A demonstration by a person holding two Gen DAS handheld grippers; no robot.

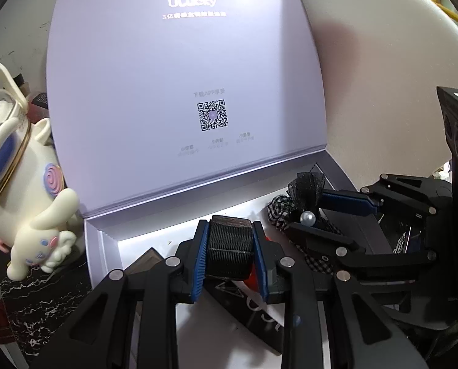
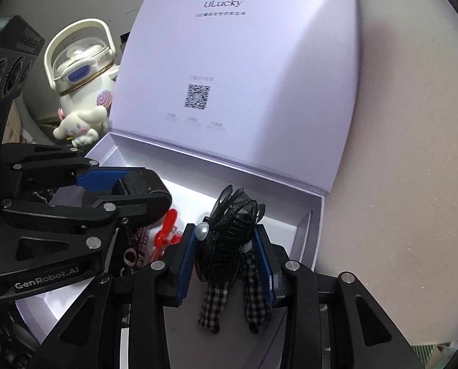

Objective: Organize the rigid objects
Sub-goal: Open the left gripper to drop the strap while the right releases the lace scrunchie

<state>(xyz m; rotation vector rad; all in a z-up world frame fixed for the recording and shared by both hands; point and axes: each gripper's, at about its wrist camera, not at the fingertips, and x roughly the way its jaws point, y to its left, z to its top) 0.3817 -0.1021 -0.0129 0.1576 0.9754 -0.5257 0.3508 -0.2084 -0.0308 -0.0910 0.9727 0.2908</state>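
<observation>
An open pale lilac gift box (image 1: 103, 240) with its lid (image 1: 179, 77) standing upright lies in front of me; in the right wrist view its right wall (image 2: 316, 227) shows. My left gripper (image 1: 230, 250) is shut on a black ridged cylindrical roller (image 1: 229, 243) above the box's white floor; it also shows at the left of the right wrist view (image 2: 142, 190). My right gripper (image 2: 225, 255) is shut on a black hair clip with a mesh bow, a pearl and checked ribbons (image 2: 229, 233), held over the box; it also shows in the left wrist view (image 1: 302, 209).
A red plastic piece (image 2: 166, 230) and a dark printed packet (image 1: 241, 307) lie inside the box. A cream cartoon-dog bottle (image 1: 23, 196) stands left of the box on a black marbled surface (image 1: 29, 301). A white round surface (image 1: 382, 77) is behind right.
</observation>
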